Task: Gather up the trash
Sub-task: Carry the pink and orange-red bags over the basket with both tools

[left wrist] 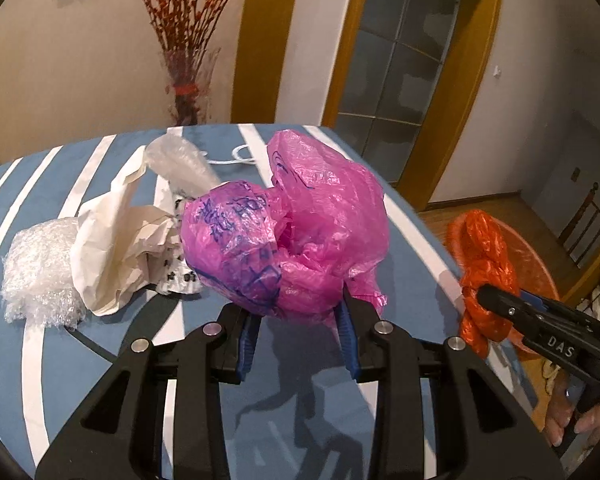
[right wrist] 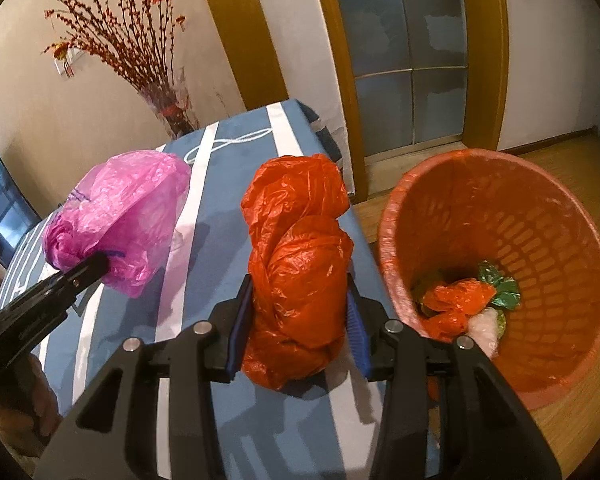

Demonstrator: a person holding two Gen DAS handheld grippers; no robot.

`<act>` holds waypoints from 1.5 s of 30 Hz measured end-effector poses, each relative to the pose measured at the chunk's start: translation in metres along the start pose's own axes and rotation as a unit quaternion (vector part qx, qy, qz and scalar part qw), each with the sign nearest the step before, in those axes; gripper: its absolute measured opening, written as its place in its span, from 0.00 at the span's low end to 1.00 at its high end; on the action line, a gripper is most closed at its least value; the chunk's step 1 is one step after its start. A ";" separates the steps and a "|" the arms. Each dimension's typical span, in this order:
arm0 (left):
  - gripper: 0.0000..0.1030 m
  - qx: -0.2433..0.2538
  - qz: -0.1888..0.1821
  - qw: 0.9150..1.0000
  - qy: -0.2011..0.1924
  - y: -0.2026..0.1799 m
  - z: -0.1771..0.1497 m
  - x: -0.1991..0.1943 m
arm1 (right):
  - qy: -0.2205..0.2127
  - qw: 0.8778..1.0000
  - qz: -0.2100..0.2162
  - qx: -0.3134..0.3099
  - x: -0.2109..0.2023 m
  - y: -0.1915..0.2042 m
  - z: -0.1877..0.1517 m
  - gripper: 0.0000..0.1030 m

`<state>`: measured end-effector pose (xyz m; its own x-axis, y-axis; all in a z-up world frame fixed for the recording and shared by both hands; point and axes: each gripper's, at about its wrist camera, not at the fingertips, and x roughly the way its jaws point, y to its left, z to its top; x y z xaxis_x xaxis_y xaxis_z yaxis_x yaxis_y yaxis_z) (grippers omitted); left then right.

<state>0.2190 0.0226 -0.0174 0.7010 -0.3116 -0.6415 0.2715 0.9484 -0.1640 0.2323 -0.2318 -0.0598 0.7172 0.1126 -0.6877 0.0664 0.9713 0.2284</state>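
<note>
While the left gripper (left wrist: 298,332) clamps the pink plastic bag (left wrist: 288,232) over the striped table (left wrist: 400,280), the right gripper (right wrist: 296,322) squeezes the orange bag (right wrist: 300,264); beyond, the orange mesh bin (right wrist: 540,208) holds orange, green, perhaps whitish scraps (right wrist: 464,300).

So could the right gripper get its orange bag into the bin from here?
Probably yes. The right gripper holds the orange bag near the table edge, and the bin stands open just to its right with nothing between them.
</note>
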 end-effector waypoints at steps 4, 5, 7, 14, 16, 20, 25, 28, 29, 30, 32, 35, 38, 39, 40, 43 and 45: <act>0.33 0.004 -0.011 1.000 -0.006 -0.013 0.000 -0.009 | -0.016 1.000 -0.003 0.011 -0.020 -0.010 -0.002 0.41; 0.33 0.006 -0.014 1.000 -0.007 -0.017 0.000 -0.011 | -0.021 1.000 -0.007 0.012 -0.025 -0.013 -0.003 0.41; 0.33 0.010 -0.018 1.000 -0.011 -0.028 0.001 -0.015 | -0.035 0.999 -0.018 0.013 -0.038 -0.017 -0.004 0.41; 0.33 0.030 -0.045 0.998 -0.018 -0.068 0.001 -0.023 | -0.078 0.995 -0.065 0.004 -0.083 -0.036 -0.011 0.41; 0.33 0.036 -0.054 0.998 -0.018 -0.081 0.002 -0.022 | -0.088 0.993 -0.079 0.001 -0.095 -0.043 -0.013 0.41; 0.33 0.048 -0.070 0.996 -0.017 -0.105 0.000 -0.024 | -0.102 0.989 -0.103 -0.002 -0.112 -0.055 -0.019 0.41; 0.33 0.062 -0.085 0.994 -0.014 -0.135 -0.001 -0.022 | -0.114 0.985 -0.131 -0.002 -0.127 -0.076 -0.027 0.41; 0.33 0.069 -0.091 0.993 -0.013 -0.149 -0.002 -0.020 | -0.123 0.981 -0.151 -0.002 -0.132 -0.087 -0.030 0.41; 0.33 0.071 -0.092 0.993 -0.013 -0.153 -0.002 -0.019 | -0.126 0.980 -0.156 -0.002 -0.133 -0.089 -0.031 0.41; 0.33 0.074 -0.095 0.993 -0.012 -0.159 -0.002 -0.017 | -0.129 0.978 -0.163 -0.002 -0.134 -0.093 -0.032 0.41; 0.33 0.078 -0.099 0.992 -0.009 -0.169 -0.003 -0.014 | -0.131 0.977 -0.168 0.002 -0.136 -0.100 -0.032 0.41; 0.34 0.084 -0.104 0.991 -0.005 -0.182 -0.004 -0.008 | -0.134 0.975 -0.175 0.011 -0.136 -0.113 -0.031 0.41; 0.34 0.086 -0.109 0.990 0.000 -0.192 -0.004 -0.001 | -0.135 0.974 -0.179 0.016 -0.134 -0.123 -0.030 0.41; 0.34 0.086 -0.111 0.990 0.002 -0.195 -0.004 0.001 | -0.135 0.974 -0.179 0.017 -0.133 -0.126 -0.029 0.41; 0.33 0.087 -0.113 0.990 0.005 -0.199 -0.004 0.005 | -0.135 0.974 -0.179 0.019 -0.133 -0.129 -0.029 0.41; 0.34 0.088 -0.116 0.989 0.012 -0.208 -0.004 0.014 | -0.135 0.975 -0.174 0.028 -0.129 -0.137 -0.024 0.41; 0.34 0.090 -0.117 0.989 0.016 -0.214 -0.004 0.020 | -0.134 0.976 -0.170 0.034 -0.125 -0.144 -0.021 0.41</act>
<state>0.1722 -0.1859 0.0021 0.5855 -0.5162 -0.6251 0.5388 0.8239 -0.1757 0.1185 -0.3810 -0.0208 0.8002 -0.2817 -0.5294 0.3716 0.9258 0.0692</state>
